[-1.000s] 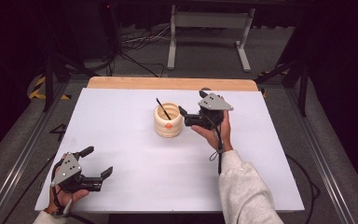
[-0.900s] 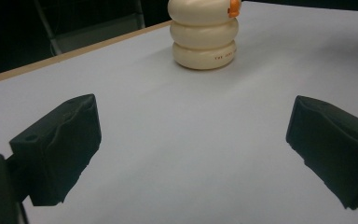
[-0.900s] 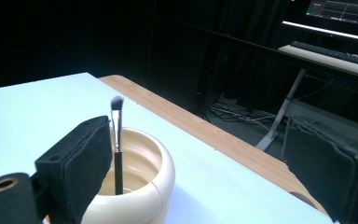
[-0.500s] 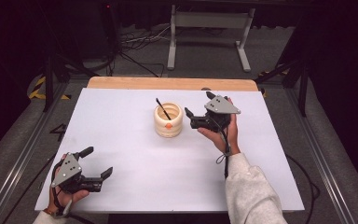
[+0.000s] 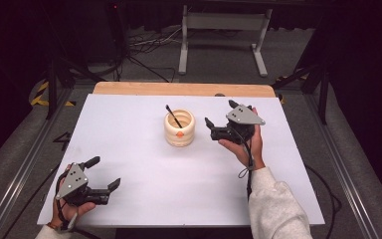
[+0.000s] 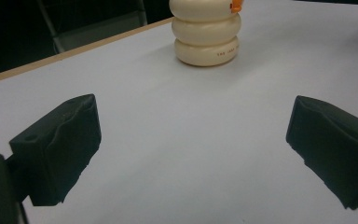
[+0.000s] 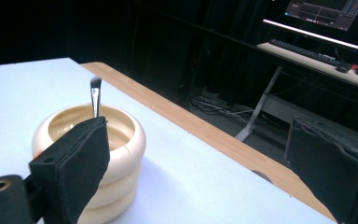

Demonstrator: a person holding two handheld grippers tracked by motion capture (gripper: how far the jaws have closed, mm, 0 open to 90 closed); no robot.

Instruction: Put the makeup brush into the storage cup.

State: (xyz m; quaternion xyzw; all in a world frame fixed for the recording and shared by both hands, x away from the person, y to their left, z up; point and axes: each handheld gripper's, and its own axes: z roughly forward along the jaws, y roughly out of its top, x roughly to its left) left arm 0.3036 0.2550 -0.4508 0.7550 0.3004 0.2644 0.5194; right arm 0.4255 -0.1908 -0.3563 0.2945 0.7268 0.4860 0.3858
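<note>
A cream ribbed cup (image 5: 179, 128) stands near the middle of the white table (image 5: 144, 164), with a small orange mark on its front. A thin brush (image 5: 173, 115) leans inside it, bristle end up (image 7: 95, 84). My right gripper (image 5: 221, 118) hovers open just right of the cup, jaws pointing left toward it, nothing between them. The cup (image 7: 93, 154) sits behind its left jaw in the right gripper view. My left gripper (image 5: 103, 174) rests open at the table's front left corner. Its own view has the cup (image 6: 206, 35) far ahead.
A wooden strip (image 5: 184, 89) runs along the table's far edge. Beyond it stand a metal frame (image 5: 224, 35) and loose cables (image 5: 144, 45) on the floor. A desk with a monitor (image 7: 326, 11) shows far off in the right gripper view.
The right gripper has drawn back to the right, away from the cup, leaving the brush standing in it. The left gripper has stayed put.
</note>
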